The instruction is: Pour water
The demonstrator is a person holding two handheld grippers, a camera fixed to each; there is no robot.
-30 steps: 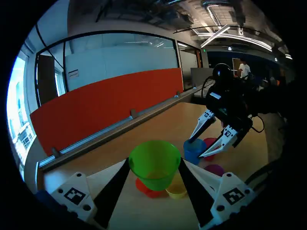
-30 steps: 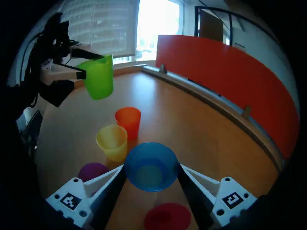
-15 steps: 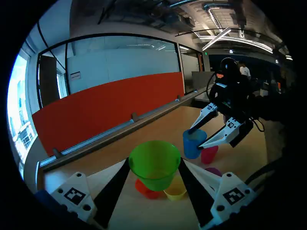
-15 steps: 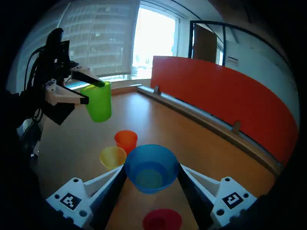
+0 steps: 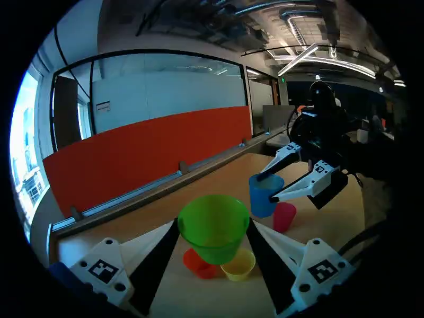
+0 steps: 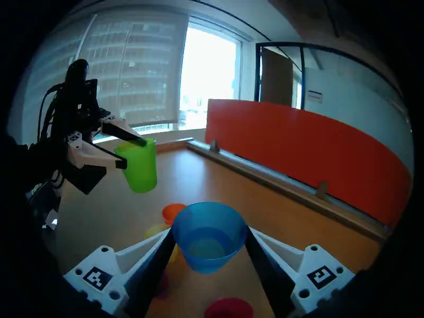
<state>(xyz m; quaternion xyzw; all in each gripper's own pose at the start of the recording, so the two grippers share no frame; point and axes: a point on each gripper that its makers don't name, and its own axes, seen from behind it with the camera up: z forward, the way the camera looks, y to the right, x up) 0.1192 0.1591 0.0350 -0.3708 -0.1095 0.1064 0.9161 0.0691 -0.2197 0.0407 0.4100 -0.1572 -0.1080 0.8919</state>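
We see the blue cup (image 6: 209,236) lifted off the table (image 6: 228,177) and held roughly upright, with a pale pool of what looks like water lying in its bottom. The right gripper (image 6: 209,231) has it between its two fingers: the jaws are closed to the cup's width, one finger pressing on each side just under the rim. In the left gripper view the same cup hangs farther off, above the far part of the table, with a red cup (image 5: 284,216) standing just beside and below it. The green cup (image 5: 213,228) is likewise up in the air and close to upright, clamped by the left gripper (image 5: 212,222), whose jaws are drawn in against the cup's two sides near the rim; we cannot tell whether there is anything inside it. In the right gripper view the green cup sits to the left and higher than the blue one, and the two are well apart, with neither rim over the other. Under the green cup, on the table, an orange cup (image 5: 197,262) and a yellow cup (image 5: 238,264) stand close together, both open side up. The wooden table runs back to a low rail, behind which stands a long orange partition (image 5: 148,153). Beyond that we see glass walls, and at the table's other end a bright window (image 6: 209,79).
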